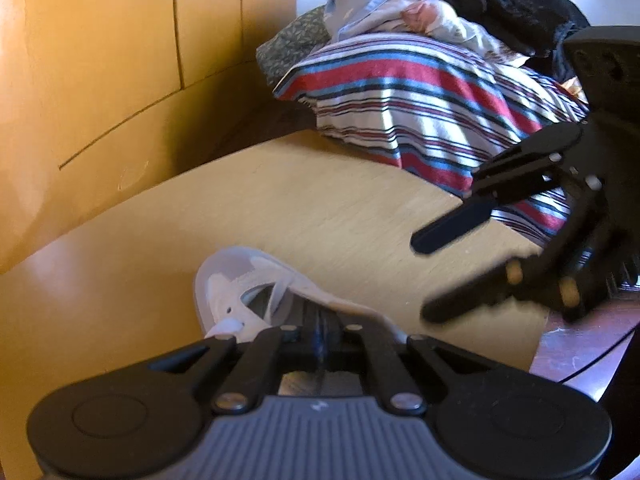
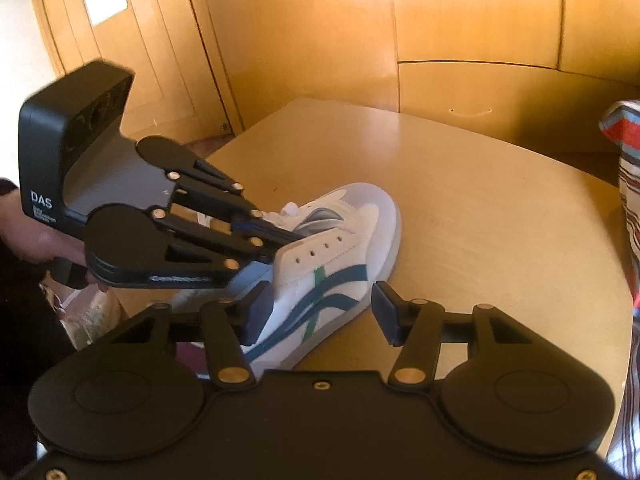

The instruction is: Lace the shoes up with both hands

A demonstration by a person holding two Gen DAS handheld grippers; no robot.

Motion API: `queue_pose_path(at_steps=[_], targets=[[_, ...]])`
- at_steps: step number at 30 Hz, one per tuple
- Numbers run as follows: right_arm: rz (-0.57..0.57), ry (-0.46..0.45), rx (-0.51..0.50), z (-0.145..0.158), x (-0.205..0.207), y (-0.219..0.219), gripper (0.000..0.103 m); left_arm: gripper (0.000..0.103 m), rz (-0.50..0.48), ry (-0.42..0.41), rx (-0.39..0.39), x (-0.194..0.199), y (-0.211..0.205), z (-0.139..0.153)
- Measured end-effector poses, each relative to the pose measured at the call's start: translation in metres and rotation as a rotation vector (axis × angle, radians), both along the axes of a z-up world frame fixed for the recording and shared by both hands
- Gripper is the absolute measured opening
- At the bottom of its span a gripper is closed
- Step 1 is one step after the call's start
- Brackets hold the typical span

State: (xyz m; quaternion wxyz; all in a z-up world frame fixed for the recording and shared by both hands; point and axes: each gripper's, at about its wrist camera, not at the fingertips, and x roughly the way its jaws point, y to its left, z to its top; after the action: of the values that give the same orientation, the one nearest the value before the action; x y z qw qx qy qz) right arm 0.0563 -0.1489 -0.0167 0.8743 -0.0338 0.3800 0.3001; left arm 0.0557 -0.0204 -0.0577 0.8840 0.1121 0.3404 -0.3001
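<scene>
Right gripper [image 2: 322, 312], fingers spread, straddles the shoe [image 2: 336, 256]; bare table [image 2: 500, 220] lies beyond. Left gripper [image 2: 280, 236], fingers pinched together inside its lacing.

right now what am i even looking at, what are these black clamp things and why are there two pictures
Nobody's robot here: a person holds a two-finger tool in each hand, and each tool carries a wide-angle camera looking along its fingers. So each picture is one tool's own view.

In the right tool's view, the left tool reaches in from the left, fingers closed together over the lacing area of a white sneaker with blue and green stripes. Whether it pinches the lace, I cannot tell. The right tool sits open just in front of the shoe, holding nothing.

The sneaker lies on a light wooden table. In the left tool's view, a striped cloth with piled clothes lies beyond the table.
</scene>
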Motion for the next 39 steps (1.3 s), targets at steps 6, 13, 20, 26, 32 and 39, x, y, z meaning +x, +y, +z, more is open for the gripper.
queue_pose_path(at_steps=[6, 13, 20, 26, 32, 39], targets=[[-0.093, -0.043, -0.001, 0.000, 0.019, -0.008, 0.055, 0.002, 0.006, 0.015, 0.011, 0.001, 0.001, -0.001], [-0.077, -0.021, -0.003, -0.009, 0.026, 0.001, 0.055, 0.003, 0.005, 0.022, 0.038, -0.001, -0.004, -0.001], [-0.082, -0.013, -0.007, -0.012, 0.026, -0.002, 0.055, 0.002, 0.015, 0.004, 0.036, -0.007, 0.001, 0.008], [-0.074, -0.013, -0.009, -0.011, 0.023, -0.005, 0.055, 0.003, 0.015, 0.007, 0.042, -0.014, 0.008, 0.015], [0.012, -0.040, 0.001, -0.003, 0.011, 0.004, 0.055, 0.006, -0.004, 0.001, 0.054, -0.019, 0.007, 0.018], [0.078, -0.065, -0.004, 0.003, -0.002, 0.011, 0.055, 0.048, -0.076, -0.054, 0.147, -0.032, 0.002, 0.031]])
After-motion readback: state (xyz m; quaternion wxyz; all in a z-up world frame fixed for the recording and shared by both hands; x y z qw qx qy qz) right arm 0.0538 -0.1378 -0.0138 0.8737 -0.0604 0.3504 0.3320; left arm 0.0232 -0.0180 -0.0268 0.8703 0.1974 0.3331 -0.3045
